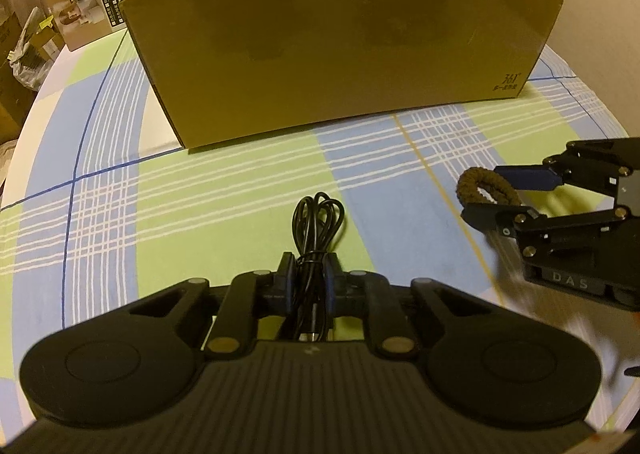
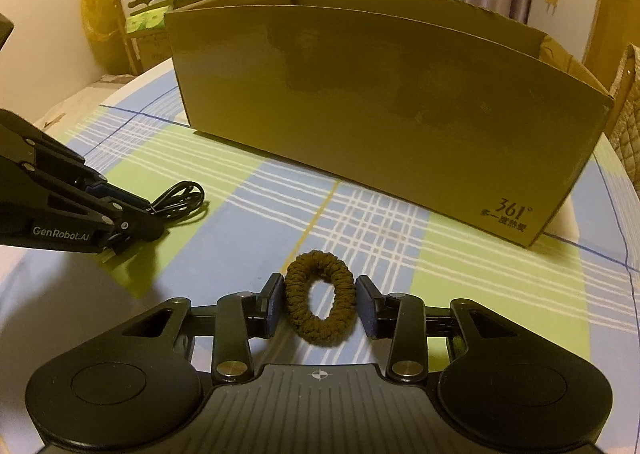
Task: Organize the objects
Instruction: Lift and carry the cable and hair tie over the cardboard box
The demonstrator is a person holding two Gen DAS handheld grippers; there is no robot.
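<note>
Your left tongs (image 1: pixel 308 274) are clamped tight on a coiled black cable (image 1: pixel 318 221), its loops lying on the checked bench (image 1: pixel 240 189). Your right tongs (image 2: pixel 320 302) stand part-open around a brown scrunchie (image 2: pixel 320 296), pads just beside it, not squeezing. The open cardboard box (image 2: pixel 380 109) stands right behind both.

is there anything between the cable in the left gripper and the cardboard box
Nothing visible. The left gripper is shut on the bundled black cable, and only bare checked tablecloth lies between it and the cardboard box. The box's near wall stands tall, so the cable would probably need lifting over its rim. The brown hair tie sits off to the right.
</note>
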